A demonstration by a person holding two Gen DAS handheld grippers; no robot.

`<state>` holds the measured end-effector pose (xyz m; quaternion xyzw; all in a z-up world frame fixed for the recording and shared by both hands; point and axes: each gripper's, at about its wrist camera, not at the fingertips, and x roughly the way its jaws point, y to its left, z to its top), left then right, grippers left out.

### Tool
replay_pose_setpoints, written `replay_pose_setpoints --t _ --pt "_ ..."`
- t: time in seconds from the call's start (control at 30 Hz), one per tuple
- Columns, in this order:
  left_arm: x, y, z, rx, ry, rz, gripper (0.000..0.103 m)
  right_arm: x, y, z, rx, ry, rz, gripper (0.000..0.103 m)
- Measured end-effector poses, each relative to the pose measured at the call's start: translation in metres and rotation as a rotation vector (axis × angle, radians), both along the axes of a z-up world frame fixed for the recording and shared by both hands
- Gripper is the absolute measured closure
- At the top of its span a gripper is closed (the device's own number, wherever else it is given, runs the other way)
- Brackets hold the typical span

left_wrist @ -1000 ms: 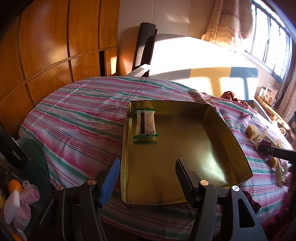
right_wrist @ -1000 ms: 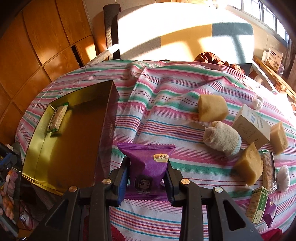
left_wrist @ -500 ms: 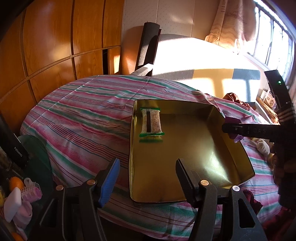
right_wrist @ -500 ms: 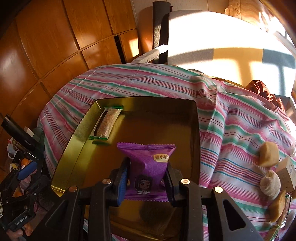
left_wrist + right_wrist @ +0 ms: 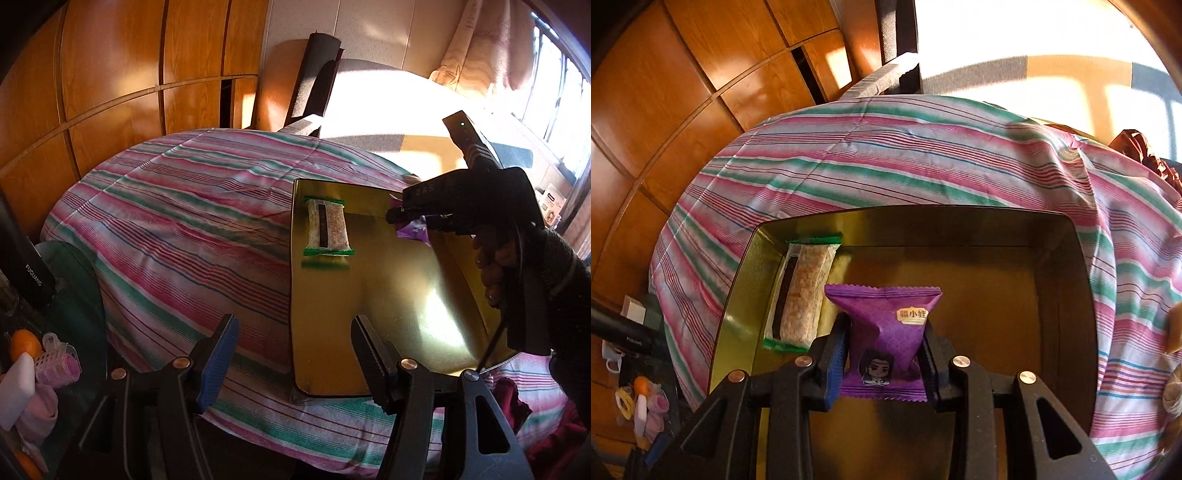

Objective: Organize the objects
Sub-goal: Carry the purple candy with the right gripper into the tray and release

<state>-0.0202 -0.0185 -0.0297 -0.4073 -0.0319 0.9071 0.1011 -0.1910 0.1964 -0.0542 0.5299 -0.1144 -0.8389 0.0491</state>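
I see the purple snack packet point(image 5: 886, 332) upright above the gold tray point(image 5: 1063, 295) — green-edged cereal bar point(image 5: 801, 291) lying at its ten o'clock.

Strong warm sunlight enters from the window point(image 5: 561, 92) at upper right of my left wrist view, blowing out the wall point(image 5: 388, 107) beyond the gold tray point(image 5: 369, 295). I note a glare patch on the tray floor near its right wall. The right claw point(image 5: 402, 218) reads as dark silhouette against it. Wood panels point(image 5: 683, 92) left of the tray glow orange. Both views bend heavily at the edges, with black vignetted corners. Focus is sharp at centre.
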Motion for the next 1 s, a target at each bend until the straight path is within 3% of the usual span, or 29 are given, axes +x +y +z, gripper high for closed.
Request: replay_pose_setpoints --t 0.2,0.53,0.63,0.8,1.0 --pt "-0.003 -0.005 -0.003 0.007 -0.009 0.014 0.039 -0.010 0.001 -0.003 -0.102 -0.001 -0.015 0.057" --pt "0.002 0.004 0.005 0.010 0.014 -0.007 0.037 0.048 0.016 0.030 0.004 0.122 0.005 0.053" --pt "0.006 0.011 0.008 0.003 0.026 -0.024 0.036 0.077 0.035 0.039 0.034 0.162 -0.020 0.038" --pt "0.012 0.030 0.009 -0.009 0.028 -0.075 0.035 0.127 0.081 0.048 0.051 0.199 -0.097 0.023" --pt "0.019 0.061 0.015 -0.028 0.039 -0.155 0.035 0.184 0.145 0.045 0.056 0.184 -0.214 0.022"
